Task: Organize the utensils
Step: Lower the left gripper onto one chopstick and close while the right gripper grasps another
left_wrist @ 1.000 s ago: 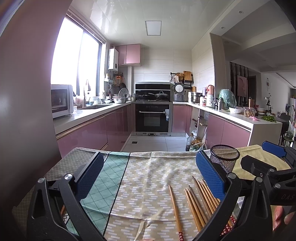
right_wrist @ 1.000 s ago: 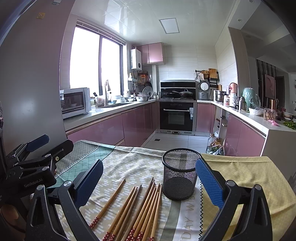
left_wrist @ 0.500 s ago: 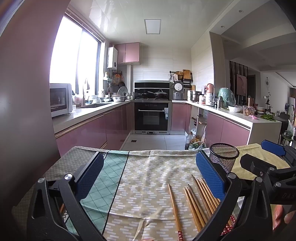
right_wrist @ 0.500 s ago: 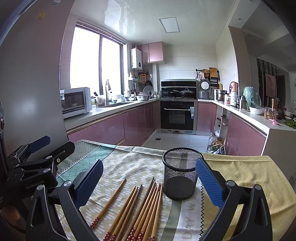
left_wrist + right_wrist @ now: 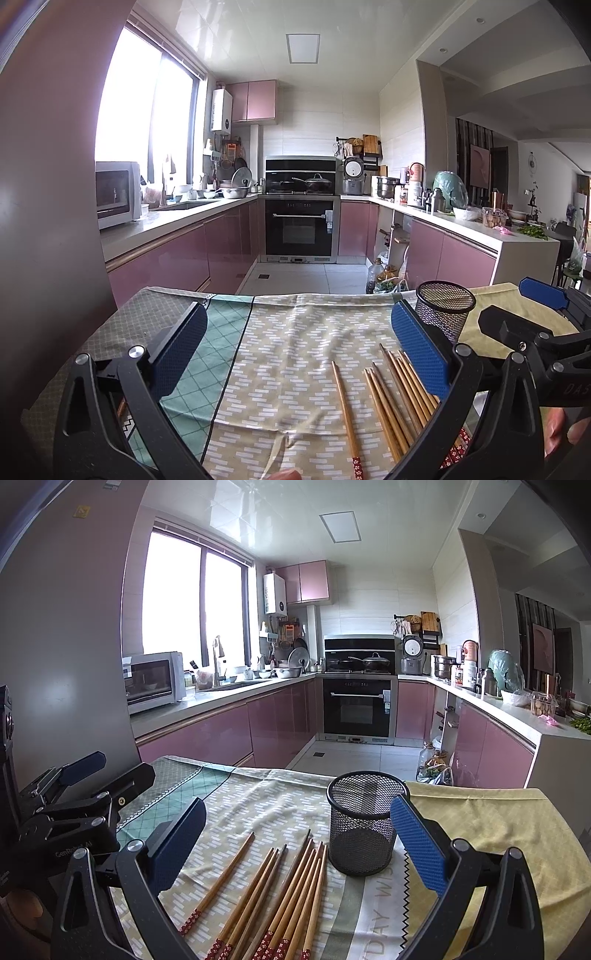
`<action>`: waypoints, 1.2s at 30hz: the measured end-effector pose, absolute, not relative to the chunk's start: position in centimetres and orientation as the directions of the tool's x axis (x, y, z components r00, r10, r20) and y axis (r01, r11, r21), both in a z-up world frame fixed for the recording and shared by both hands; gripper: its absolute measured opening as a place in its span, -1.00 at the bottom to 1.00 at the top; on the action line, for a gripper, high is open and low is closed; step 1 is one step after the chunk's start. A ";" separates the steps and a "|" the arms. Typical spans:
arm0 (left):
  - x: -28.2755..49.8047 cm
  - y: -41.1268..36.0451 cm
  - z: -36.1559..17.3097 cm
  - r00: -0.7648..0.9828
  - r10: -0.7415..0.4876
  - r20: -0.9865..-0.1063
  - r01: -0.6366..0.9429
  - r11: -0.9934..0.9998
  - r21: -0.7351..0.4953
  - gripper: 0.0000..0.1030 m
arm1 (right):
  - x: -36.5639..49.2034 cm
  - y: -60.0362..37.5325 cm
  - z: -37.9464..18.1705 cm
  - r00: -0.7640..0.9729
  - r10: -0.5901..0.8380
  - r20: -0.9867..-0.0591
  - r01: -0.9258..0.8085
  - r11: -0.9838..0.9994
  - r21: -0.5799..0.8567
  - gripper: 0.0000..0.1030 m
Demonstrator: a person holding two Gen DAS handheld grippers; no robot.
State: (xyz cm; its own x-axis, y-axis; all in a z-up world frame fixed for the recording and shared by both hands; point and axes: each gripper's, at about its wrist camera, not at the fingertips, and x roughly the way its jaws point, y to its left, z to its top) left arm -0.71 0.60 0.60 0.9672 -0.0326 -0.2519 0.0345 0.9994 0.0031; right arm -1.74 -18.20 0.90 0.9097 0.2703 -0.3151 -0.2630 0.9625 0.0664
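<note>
Several wooden chopsticks point(image 5: 288, 893) with red patterned ends lie on the patterned tablecloth point(image 5: 280, 805), one point(image 5: 221, 882) a little apart to the left. They also show in the left wrist view point(image 5: 391, 402). A black mesh cup point(image 5: 364, 823) stands upright just right of them and is empty; it also shows in the left wrist view point(image 5: 445, 310). My right gripper point(image 5: 295, 840) is open above the chopsticks. My left gripper point(image 5: 295, 349) is open over bare cloth, left of the chopsticks. Neither holds anything.
The table's far edge point(image 5: 295, 295) drops to the kitchen floor. A yellow cloth point(image 5: 498, 823) covers the table's right part. A dark wall or pillar point(image 5: 48, 221) stands close on the left. Counters and an oven point(image 5: 301, 225) are far behind.
Both views have shifted only slightly; the grippers stay open and the chopsticks and cup have not moved.
</note>
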 end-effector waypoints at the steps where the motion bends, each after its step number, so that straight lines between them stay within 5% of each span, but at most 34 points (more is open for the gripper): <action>1: -0.7 0.6 0.5 0.966 -0.036 -0.257 0.038 0.999 0.002 0.91 | -1.7 -18.2 0.8 0.909 0.270 -0.318 -0.263 0.963 0.066 0.88; 11: 1.0 0.5 -0.6 0.932 -0.069 -0.356 0.076 0.997 0.008 0.91 | -0.5 -19.2 -0.8 0.862 0.281 -0.421 -0.272 0.959 0.083 0.87; 16: 2.4 0.3 -2.3 0.887 -0.108 -0.449 0.124 0.992 0.006 0.88 | 0.7 -19.7 -3.3 0.792 0.263 -0.551 -0.272 0.960 0.068 0.63; 26: 6.1 -1.6 -7.2 0.748 -0.137 -0.650 0.218 0.975 0.045 0.38 | 3.2 -20.6 -7.4 0.647 0.270 -0.713 -0.265 0.957 0.121 -0.03; 36: 8.3 -2.5 -9.9 0.639 -0.176 -0.749 0.282 0.959 0.015 -0.10 | 4.5 -20.4 -8.5 0.594 0.269 -0.758 -0.281 0.953 0.118 -0.29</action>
